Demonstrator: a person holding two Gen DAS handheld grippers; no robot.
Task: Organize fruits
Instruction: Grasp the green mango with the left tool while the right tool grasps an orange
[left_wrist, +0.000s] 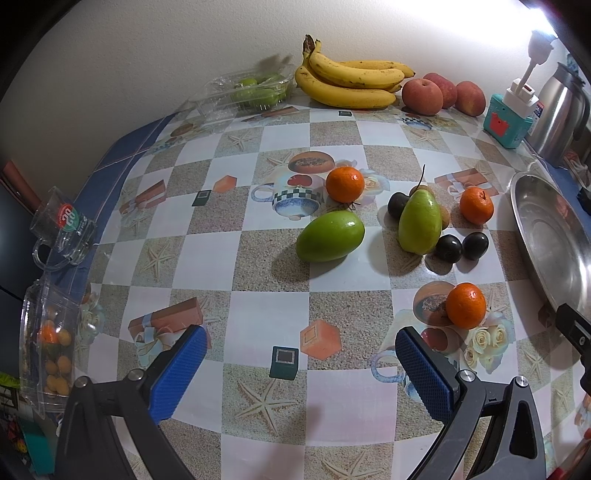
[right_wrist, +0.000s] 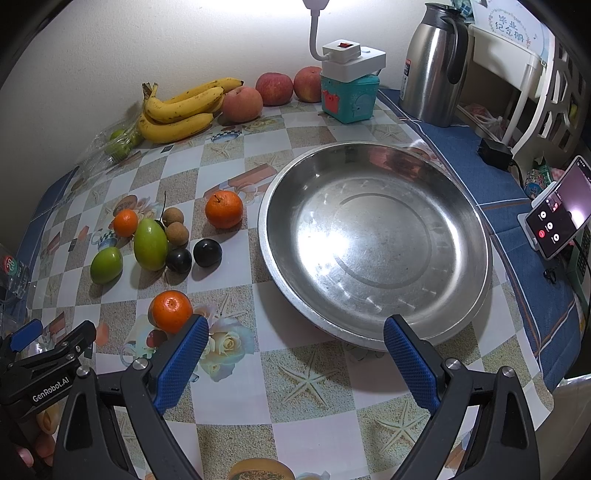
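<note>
Loose fruit on the checkered table (left_wrist: 266, 302): three oranges, nearest orange (right_wrist: 170, 311) just left of the empty steel bowl (right_wrist: 376, 243), plus two green mangoes (left_wrist: 330, 236) and dark plums (left_wrist: 448, 248) mid-table. Left gripper (left_wrist: 299, 373) and right gripper (right_wrist: 295, 363) both spread wide, empty, above the tabletop. Bananas (left_wrist: 351, 79) and apples (left_wrist: 422, 96) sit by the wall.

Lying loose on the checkered cloth left of the steel pan (right_wrist: 373, 325): three tangerines (right_wrist: 170, 311), two green mangoes (right_wrist: 149, 244), dark plums (right_wrist: 207, 252), two brown longans (right_wrist: 176, 233). Sitting against the back wall: bananas (right_wrist: 177, 110), three apples (right_wrist: 242, 104).
</note>
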